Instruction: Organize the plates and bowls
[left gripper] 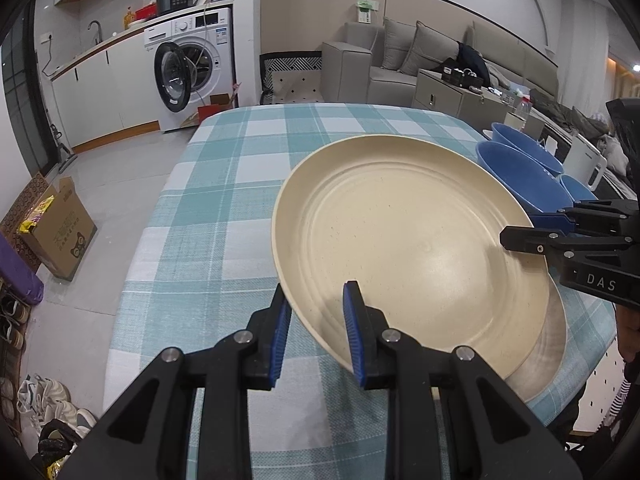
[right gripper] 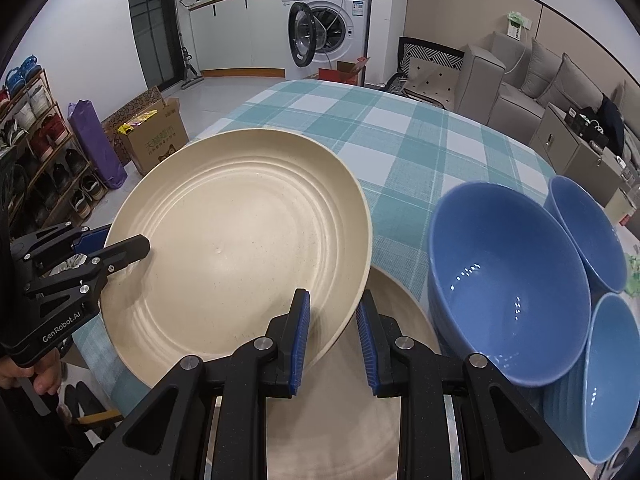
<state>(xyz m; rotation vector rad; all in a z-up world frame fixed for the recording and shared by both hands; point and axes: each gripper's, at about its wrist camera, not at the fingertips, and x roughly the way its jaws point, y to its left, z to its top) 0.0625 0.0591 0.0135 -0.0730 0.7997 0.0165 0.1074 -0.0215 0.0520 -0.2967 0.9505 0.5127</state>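
A large cream plate hangs tilted above the checked table, held at two sides of its rim. My left gripper is shut on its near-left rim. My right gripper is shut on the opposite rim. A second cream plate lies flat on the cloth beneath it, mostly covered. To the right stand a large blue bowl and two smaller blue bowls, close together.
The table has a teal and white checked cloth. A white jug stands past the bowls. On the floor are a cardboard box, shoes and a shoe rack. A washing machine and sofa stand behind.
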